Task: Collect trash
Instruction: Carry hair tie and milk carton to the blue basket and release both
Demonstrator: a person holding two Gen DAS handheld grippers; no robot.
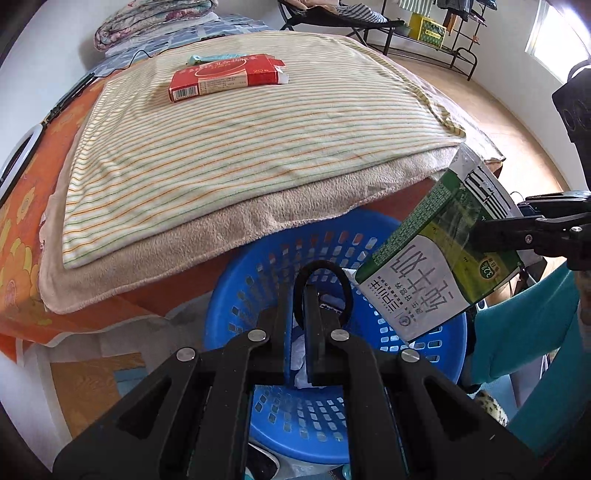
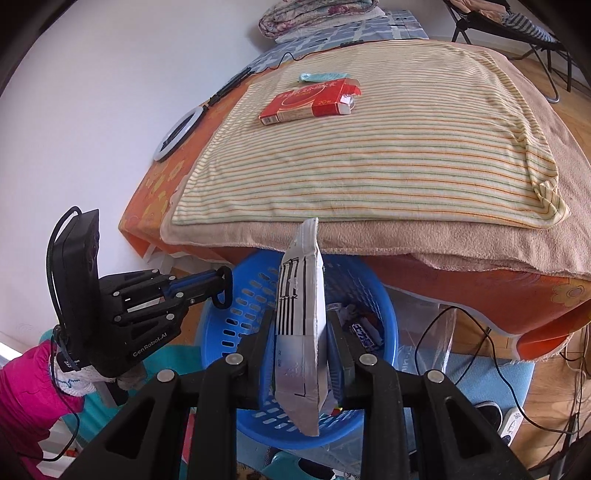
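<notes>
My right gripper is shut on a green and white milk carton and holds it over the blue perforated basket. In the left wrist view the carton hangs tilted above the basket, with the right gripper coming in from the right. My left gripper is shut on a black elastic loop above the basket; it also shows in the right wrist view. A red box and a light blue wrapper lie on the striped blanket.
The basket stands on the floor against the bed edge and holds wrappers and white paper. A ring light and cables lie on the orange sheet by the wall. A folding chair and a rack stand beyond the bed.
</notes>
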